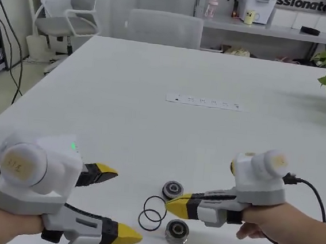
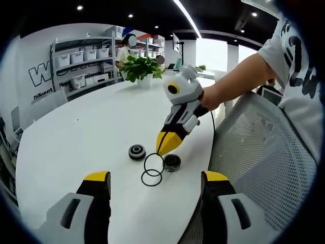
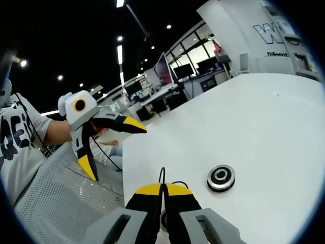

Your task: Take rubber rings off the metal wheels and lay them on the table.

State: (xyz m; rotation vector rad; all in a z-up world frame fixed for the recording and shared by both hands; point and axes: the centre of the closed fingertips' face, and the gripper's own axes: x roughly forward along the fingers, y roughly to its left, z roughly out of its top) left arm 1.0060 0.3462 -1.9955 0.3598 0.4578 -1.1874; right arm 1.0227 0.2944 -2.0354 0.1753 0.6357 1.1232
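We see L gripper (image 1: pixel 121 203) jaws spread wide, released. R gripper (image 1: pixel 172 203) jaws closed, tips at rubber rings (image 1: pixel 152 212); pinch unclear. Rings overlap, flat on table (image 1: pixel 207 143) btw two metal wheels (image 1: pixel 172 189).

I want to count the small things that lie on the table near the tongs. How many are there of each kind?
metal wheels: 2
rubber rings: 2
total: 4
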